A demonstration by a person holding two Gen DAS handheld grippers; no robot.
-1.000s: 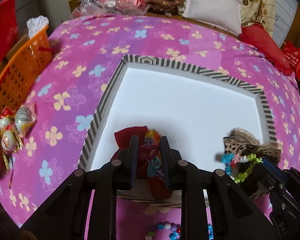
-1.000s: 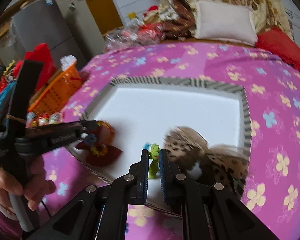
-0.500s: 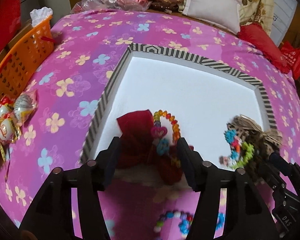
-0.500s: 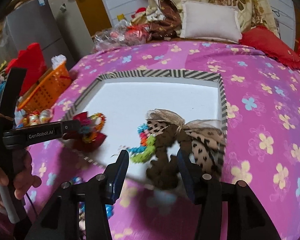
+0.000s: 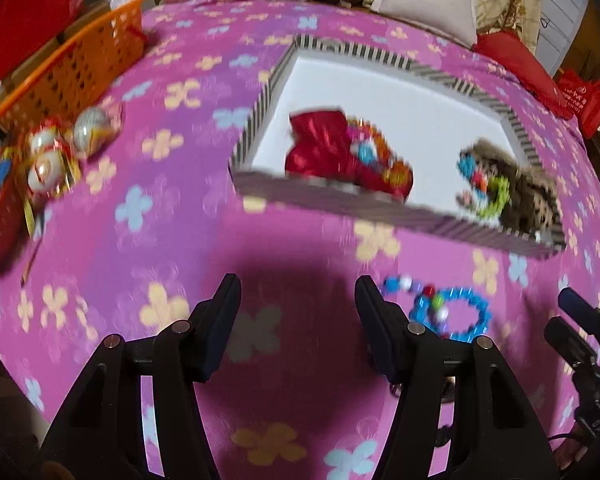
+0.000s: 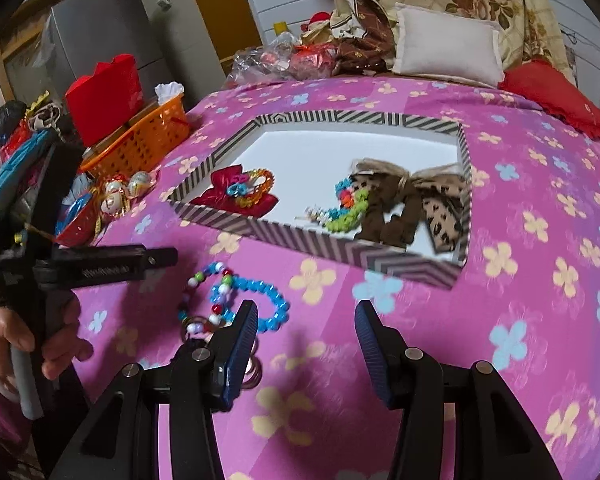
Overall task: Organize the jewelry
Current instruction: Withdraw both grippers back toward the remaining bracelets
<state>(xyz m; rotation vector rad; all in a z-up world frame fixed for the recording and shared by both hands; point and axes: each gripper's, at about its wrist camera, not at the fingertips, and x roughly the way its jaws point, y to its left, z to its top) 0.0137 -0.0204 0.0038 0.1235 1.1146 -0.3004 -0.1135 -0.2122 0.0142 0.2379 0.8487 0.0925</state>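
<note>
A striped box (image 5: 400,210) (image 6: 316,246) with a white floor lies on the pink flowered bedspread. In it, an orange bead bracelet (image 5: 384,156) (image 6: 256,188) rests on a red bow (image 5: 316,148) (image 6: 220,192), and a green and blue bracelet (image 5: 486,188) (image 6: 346,206) lies against a leopard bow (image 5: 536,196) (image 6: 416,204). Blue and multicoloured bead bracelets (image 5: 450,312) (image 6: 236,296) lie on the bedspread in front of the box. My left gripper (image 5: 296,320) (image 6: 168,258) is open and empty, left of those bracelets. My right gripper (image 6: 306,344) is open and empty, just right of them.
An orange basket (image 5: 72,64) (image 6: 140,140) stands at the left edge of the bed. Foil-wrapped eggs (image 5: 56,156) (image 6: 120,192) and a red tray lie in front of it. A white pillow (image 6: 448,48), red cushion (image 6: 552,100) and plastic bags sit at the back.
Both grippers opened and let go of their bracelets in the box, then pulled back out of it toward me over the bedspread. The loose bracelets in front of the box came into full view.
</note>
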